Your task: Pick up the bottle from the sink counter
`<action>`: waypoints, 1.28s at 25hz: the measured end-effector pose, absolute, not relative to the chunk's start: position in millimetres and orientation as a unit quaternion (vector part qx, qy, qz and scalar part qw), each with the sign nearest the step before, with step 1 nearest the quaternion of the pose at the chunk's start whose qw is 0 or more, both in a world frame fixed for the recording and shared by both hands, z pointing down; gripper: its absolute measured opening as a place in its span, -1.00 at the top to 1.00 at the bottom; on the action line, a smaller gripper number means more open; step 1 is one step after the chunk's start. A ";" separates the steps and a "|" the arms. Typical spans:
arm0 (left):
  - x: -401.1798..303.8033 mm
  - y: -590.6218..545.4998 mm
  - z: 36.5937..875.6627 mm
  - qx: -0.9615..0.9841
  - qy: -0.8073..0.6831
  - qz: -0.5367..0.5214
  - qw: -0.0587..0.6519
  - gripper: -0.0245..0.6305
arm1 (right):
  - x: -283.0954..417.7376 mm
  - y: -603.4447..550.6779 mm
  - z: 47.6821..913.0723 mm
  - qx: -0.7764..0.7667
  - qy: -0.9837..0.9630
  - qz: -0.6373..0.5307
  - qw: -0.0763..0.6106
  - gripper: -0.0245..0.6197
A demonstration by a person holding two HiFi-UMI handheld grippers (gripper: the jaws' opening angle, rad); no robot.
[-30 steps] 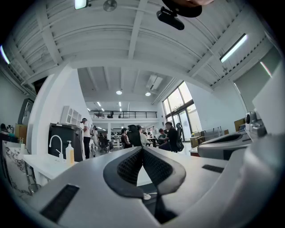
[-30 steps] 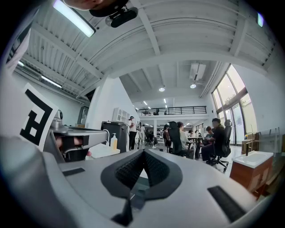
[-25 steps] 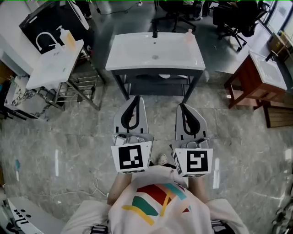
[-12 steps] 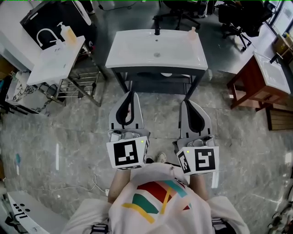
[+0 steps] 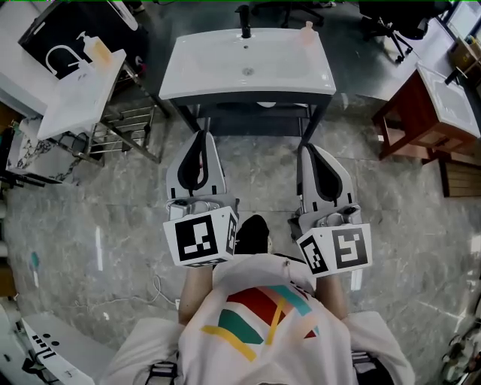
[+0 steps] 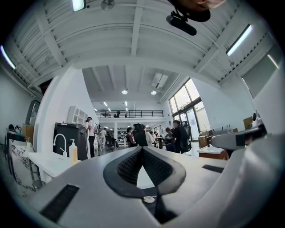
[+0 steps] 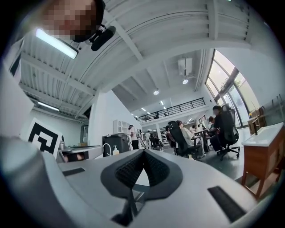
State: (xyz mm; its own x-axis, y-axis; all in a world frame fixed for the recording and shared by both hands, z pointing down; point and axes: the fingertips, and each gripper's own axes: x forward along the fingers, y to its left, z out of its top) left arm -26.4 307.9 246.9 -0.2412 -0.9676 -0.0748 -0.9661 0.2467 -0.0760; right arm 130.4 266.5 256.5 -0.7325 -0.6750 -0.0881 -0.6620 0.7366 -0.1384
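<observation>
Left hand-held gripper (image 5: 200, 137): jaws fully together, pads meeting at the tips, nothing btw them. Right hand-held gripper (image 5: 304, 149): same, closed & empty. Both are held level and side by side in front of the sink counter (image 5: 203, 71), pointing at it. Their tips are near its front edge but not touching, above the grey stone floor (image 5: 113, 225).

The bottle (image 5: 307, 31), small & pinkish, stands upright on the sink counter's back right corner, well apart from both grippers. A black faucet (image 5: 244, 21) sits at the middle of the sink counter's back edge, left of the bottle.

Left of the sink counter stands a 2nd white counter (image 5: 71, 101) w/ a soap dispenser (image 5: 98, 50) on it. Right of the sink counter is a wood-framed basin (image 5: 398, 124).
</observation>
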 end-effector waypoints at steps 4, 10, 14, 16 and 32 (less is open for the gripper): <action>-29.2 300.7 245.4 -0.604 0.795 -0.007 0.056 0.87 | 134.5 260.3 255.7 -0.359 0.930 -0.047 0.063 0.89; -30.2 289.4 246.7 -0.606 0.793 0.008 0.058 0.87 | 134.1 261.2 255.8 -0.351 0.934 -0.032 0.056 0.89; -28.7 282.9 244.6 -0.611 0.789 0.015 0.066 0.87 | 131.2 258.6 256.0 -0.351 0.935 -0.019 0.052 0.89; -30.1 281.9 242.3 -0.612 0.788 0.020 0.069 0.87 | 127.9 255.5 255.4 -0.350 0.935 -0.018 0.054 0.89; -43.0 248.1 252.1 -0.638 0.767 0.018 0.067 0.87 | 94.6 223.6 272.9 -0.355 0.934 -0.032 0.033 0.89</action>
